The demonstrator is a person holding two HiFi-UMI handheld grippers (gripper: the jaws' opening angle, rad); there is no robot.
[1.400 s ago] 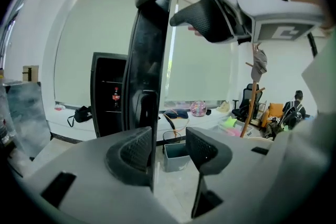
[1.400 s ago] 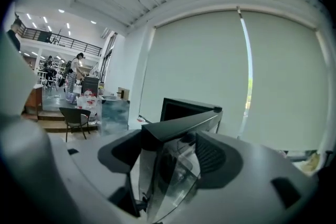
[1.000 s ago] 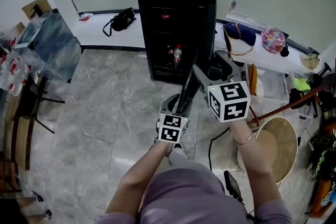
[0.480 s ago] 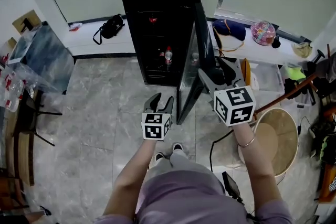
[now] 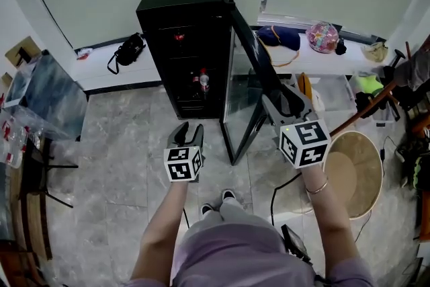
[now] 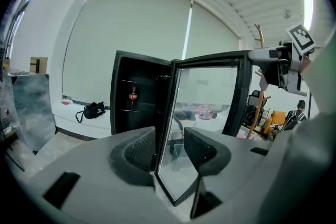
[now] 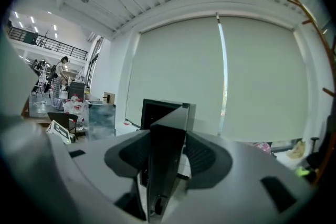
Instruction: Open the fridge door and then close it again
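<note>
A black fridge [image 5: 185, 17] stands against the far wall, a red-capped bottle [image 5: 204, 83] on a shelf inside. Its glass door [image 5: 243, 87] stands swung out toward me and to the right. My right gripper [image 5: 285, 102] is at the door's free edge [image 7: 164, 165], which fills the gap between its closing jaws, pads against it. My left gripper [image 5: 186, 135] hangs left of the door, apart from it. Its jaws are closing slightly with nothing between them [image 6: 170, 147]; fridge and door [image 6: 205, 97] lie beyond.
A black bag [image 5: 124, 50] lies on the low ledge left of the fridge. Bags and a pink ball [image 5: 322, 37] crowd the ledge at right. A round wooden stool [image 5: 353, 175] and a cable sit by my right arm. A wrapped panel [image 5: 47, 87] leans at left.
The door has swung from a narrow gap to wide open, drawn rightward by my right gripper, whose jaws have narrowed on its edge. My left gripper has drifted left, away from the door.
</note>
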